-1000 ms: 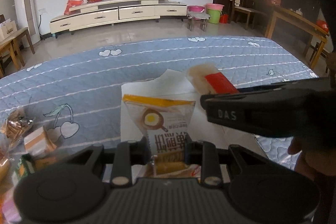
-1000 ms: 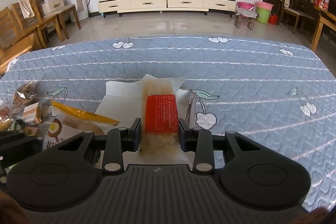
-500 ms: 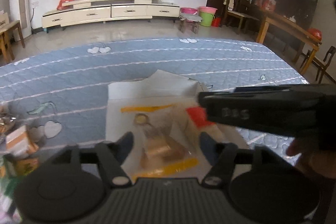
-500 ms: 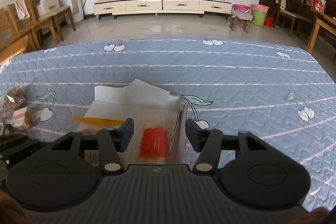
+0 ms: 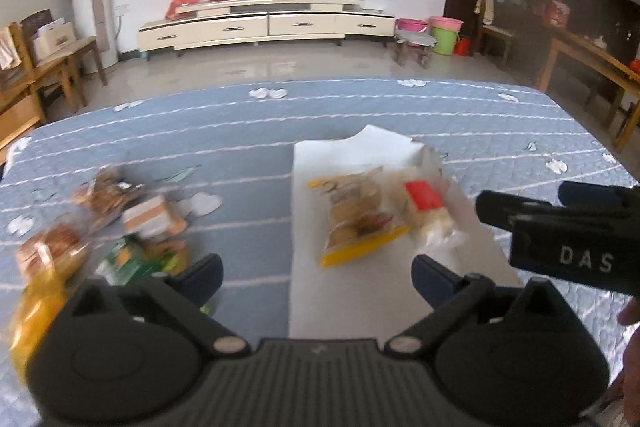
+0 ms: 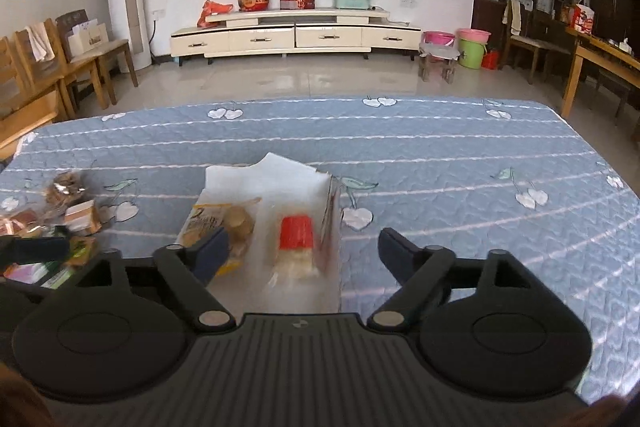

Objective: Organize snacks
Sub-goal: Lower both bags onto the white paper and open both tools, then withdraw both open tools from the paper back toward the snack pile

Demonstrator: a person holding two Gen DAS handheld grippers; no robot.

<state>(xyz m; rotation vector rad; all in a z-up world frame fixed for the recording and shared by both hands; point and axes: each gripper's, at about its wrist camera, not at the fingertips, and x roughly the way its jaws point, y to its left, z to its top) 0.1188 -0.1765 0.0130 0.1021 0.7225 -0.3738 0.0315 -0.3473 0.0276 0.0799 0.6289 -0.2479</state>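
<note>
Hovering both grippers over the white box [image 5: 360, 291] on the blue quilted counter [image 6: 440, 155]. My left gripper [image 5: 316, 275] has its jaws opening, already spread wide, nothing between the pads. My right gripper [image 6: 304, 251] likewise opening, jaws wide apart, nothing pressed by either pad.

Two snacks lie inside the white box, side by side. Yellow-edged snack pack [image 5: 356, 215] sits in the box's left half, tilted. Red-label snack pack [image 5: 424, 207] sits in the right half, just beside the yellow-edged one; cannot tell if they touch. From the right wrist view the same pair shows: yellow-edged pack [image 6: 228, 219] partly behind my left-side finger, red-label pack [image 6: 296, 239] between my two fingers but lower down in the box, not gripped.

Loose snack pile [image 5: 120, 227] lies on the counter left of the box, well apart from it, blurred; several wrappers in brown, orange, green, yellow. Same pile [image 6: 68, 219] shows left of the box in the right wrist view.

Right gripper's body, marked DAS, shows right of the box in the left wrist view.
</note>
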